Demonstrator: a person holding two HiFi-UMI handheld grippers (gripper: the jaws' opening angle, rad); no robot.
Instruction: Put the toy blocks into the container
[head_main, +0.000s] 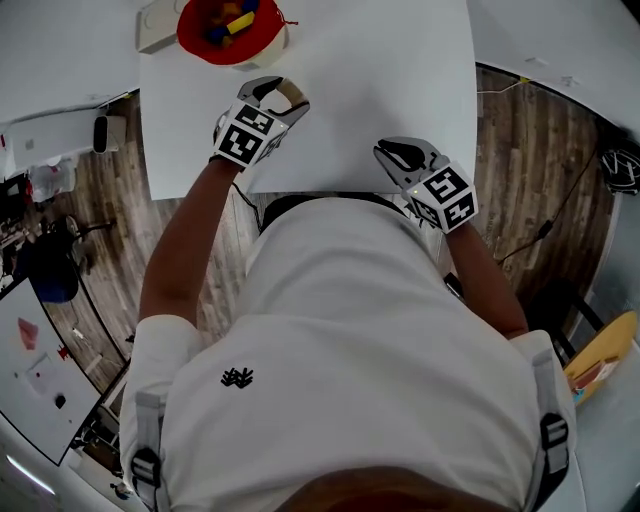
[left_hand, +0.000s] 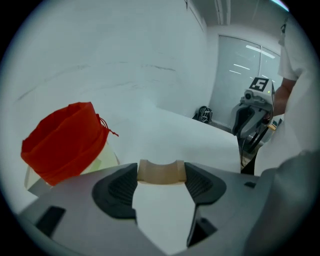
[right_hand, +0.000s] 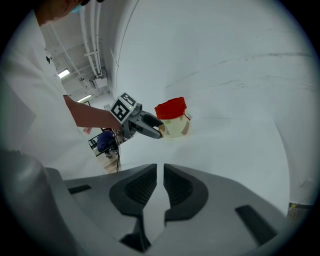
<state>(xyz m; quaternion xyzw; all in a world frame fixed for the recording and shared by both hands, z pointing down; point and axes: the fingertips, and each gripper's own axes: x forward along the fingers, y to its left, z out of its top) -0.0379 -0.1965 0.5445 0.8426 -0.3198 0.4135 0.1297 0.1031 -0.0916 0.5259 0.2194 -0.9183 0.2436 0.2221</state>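
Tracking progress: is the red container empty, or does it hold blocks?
Holds blocks: the head view shows blue and yellow blocks inside the red container; how full, cannot tell.

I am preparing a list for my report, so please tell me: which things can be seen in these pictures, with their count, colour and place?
table: one, white, under everything.
container: one, red lining over a cream body, far left of the table.
toy blocks: several, count unclear, blue and yellow among them, inside the container.
arch block: one, tan, between the left gripper's jaws.
box: one, white, beside the container.
floor: wood planks, around the table.
left gripper: one, grey, closed on the arch block, near the container.
right gripper: one, grey, jaws together, empty, at the table's near edge.
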